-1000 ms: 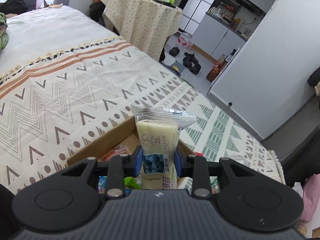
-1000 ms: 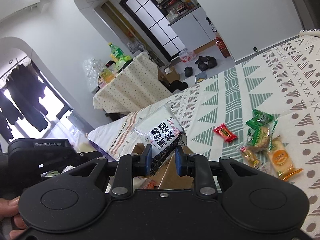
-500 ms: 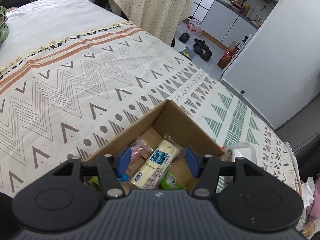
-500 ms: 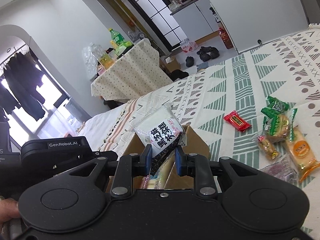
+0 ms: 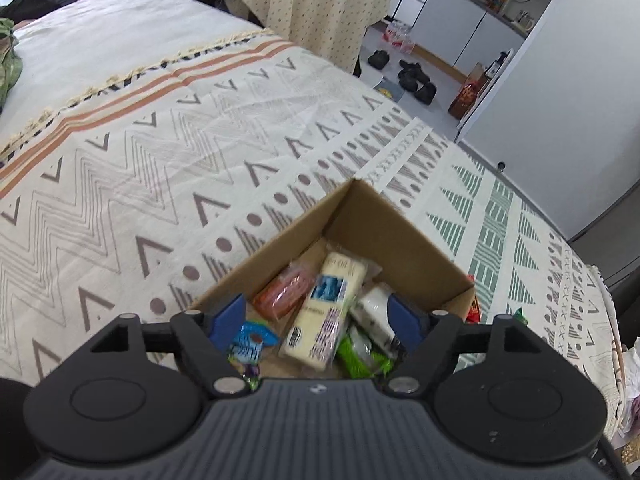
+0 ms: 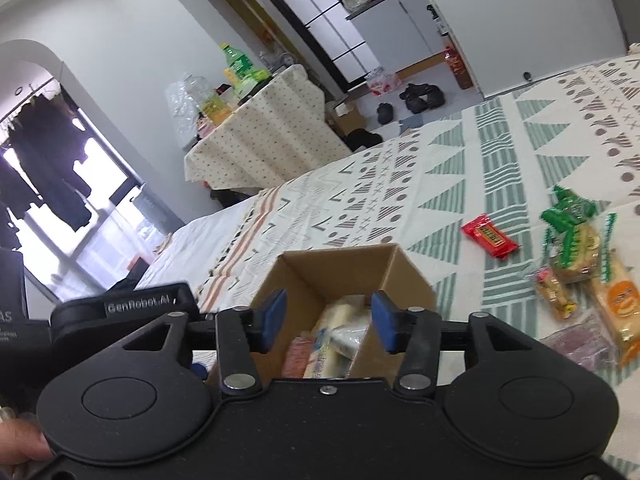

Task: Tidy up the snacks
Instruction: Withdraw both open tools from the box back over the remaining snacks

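Note:
An open cardboard box (image 5: pixel 376 236) (image 6: pixel 400 272) stands on the patterned bedspread. Inside lie a pale yellow snack pack (image 5: pixel 324 312), an orange packet (image 5: pixel 284 292), a white packet with black print (image 5: pixel 374 312), and green and blue wrappers. My left gripper (image 5: pixel 316 320) hangs over the box, its jaws opening, nothing pressed between them. My right gripper (image 6: pixel 328 318) is above the box too, jaws opening, with nothing gripped; packets (image 6: pixel 340 332) lie below it in the box. Loose snacks lie on the bed to the right: a red bar (image 6: pixel 490 236), a green-wrapped cake (image 6: pixel 572 232), an orange pack (image 6: pixel 618 304).
The other gripper's body (image 6: pixel 120 312) and a person's hand (image 6: pixel 20 444) show at the left of the right wrist view. A cloth-covered table (image 6: pixel 260 140) with bottles stands beyond the bed. Shoes (image 5: pixel 412 76) lie on the floor by white cabinets.
The left gripper let go of the pale yellow pack, which now lies in the box, and its jaws spread wider. The right gripper released the white black-printed packet into the box.

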{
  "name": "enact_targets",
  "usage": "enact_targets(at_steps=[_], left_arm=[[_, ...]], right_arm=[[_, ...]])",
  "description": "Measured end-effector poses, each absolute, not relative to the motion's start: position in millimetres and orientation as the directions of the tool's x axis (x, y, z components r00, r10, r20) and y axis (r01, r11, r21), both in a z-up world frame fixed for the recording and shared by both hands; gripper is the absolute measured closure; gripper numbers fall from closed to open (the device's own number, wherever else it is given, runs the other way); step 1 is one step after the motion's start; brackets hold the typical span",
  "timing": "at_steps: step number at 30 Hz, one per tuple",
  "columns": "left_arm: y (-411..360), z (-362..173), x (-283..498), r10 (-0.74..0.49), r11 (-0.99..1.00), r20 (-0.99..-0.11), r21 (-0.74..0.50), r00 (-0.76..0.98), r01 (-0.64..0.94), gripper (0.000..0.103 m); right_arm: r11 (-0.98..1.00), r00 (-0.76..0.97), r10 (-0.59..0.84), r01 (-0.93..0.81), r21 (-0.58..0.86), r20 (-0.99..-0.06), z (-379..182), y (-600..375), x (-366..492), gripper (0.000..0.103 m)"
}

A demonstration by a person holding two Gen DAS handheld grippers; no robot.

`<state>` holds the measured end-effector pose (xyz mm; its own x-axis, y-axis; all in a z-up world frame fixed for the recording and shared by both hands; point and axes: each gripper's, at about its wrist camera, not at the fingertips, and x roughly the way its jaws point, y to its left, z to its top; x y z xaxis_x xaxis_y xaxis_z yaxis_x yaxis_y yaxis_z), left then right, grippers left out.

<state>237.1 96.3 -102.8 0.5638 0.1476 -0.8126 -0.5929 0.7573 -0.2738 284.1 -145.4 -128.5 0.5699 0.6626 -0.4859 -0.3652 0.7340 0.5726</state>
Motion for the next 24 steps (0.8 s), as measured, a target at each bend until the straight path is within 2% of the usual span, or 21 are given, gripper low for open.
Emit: enact_targets(at_steps=[5, 7, 10, 14, 20, 22, 24], left_arm=[[85.9, -96.7, 231.9, 0.168, 0.771, -0.818, -0.238, 0.550, -0.590, 0.018], [81.1, -93.3, 231.1, 0.170, 0.775, -0.816, -0.236, 0.553, -0.586, 0.017], [73.3, -88.2, 230.1, 0.170, 0.780, -0.810, -0.238, 0.561, -0.579, 0.009], [63.4, -81.2, 227.2, 0.175, 0.778, -0.793, -0.252, 0.584, -0.576, 0.000], [45.2, -70.2, 225.0, 0.174, 0.798, -0.762, -0.262, 0.623, -0.543, 0.000], [40.6, -67.5, 224.2, 0.174, 0.801, -0.754, -0.265, 0.633, -0.536, 0.000], [36.2, -65.6, 223.7, 0.177, 0.803, -0.749, -0.265, 0.638, -0.534, 0.000]], right_arm=[[0.768, 0.589, 0.617, -0.308, 0.561, -0.522, -124.0, -159.6, 283.5, 0.043], [0.777, 0.600, 0.602, -0.290, 0.558, -0.526, -121.3, -165.8, 283.5, 0.034], [0.786, 0.616, 0.587, -0.278, 0.552, -0.526, -115.3, -173.9, 282.1, 0.025], [0.792, 0.627, 0.574, -0.263, 0.550, -0.526, -108.8, -185.3, 280.7, 0.019], [0.823, 0.645, 0.530, -0.237, 0.516, -0.550, -101.3, -203.9, 281.2, 0.014], [0.821, 0.651, 0.529, -0.230, 0.523, -0.544, -98.8, -211.7, 280.6, 0.006], [0.819, 0.659, 0.527, -0.226, 0.527, -0.537, -96.2, -218.8, 279.8, 0.004]])
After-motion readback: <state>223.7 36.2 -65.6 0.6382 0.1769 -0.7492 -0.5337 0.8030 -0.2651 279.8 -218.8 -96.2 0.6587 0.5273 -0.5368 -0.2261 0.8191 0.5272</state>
